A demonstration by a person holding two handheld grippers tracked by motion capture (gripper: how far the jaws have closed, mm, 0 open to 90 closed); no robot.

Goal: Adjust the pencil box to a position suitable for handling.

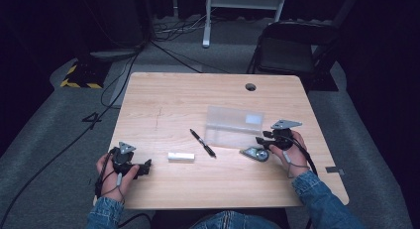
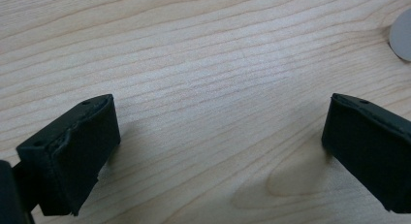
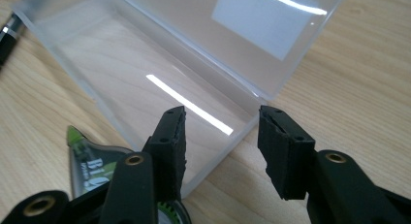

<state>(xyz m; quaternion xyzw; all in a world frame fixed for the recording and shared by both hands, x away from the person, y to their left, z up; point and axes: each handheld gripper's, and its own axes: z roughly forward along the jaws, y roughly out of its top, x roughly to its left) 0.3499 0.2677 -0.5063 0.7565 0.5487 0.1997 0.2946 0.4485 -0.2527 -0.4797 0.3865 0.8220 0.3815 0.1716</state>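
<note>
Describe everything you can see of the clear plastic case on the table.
The case is a long, shallow box of frosted, see-through plastic, lying open on the wooden table with its lid tilted back. A pale rectangular label sits on the lid. It looks empty; wood grain shows through the base. A black pen lies beside its left end, apart from it. The right gripper hovers over its near corner, jaws apart, gripping nothing.
</note>
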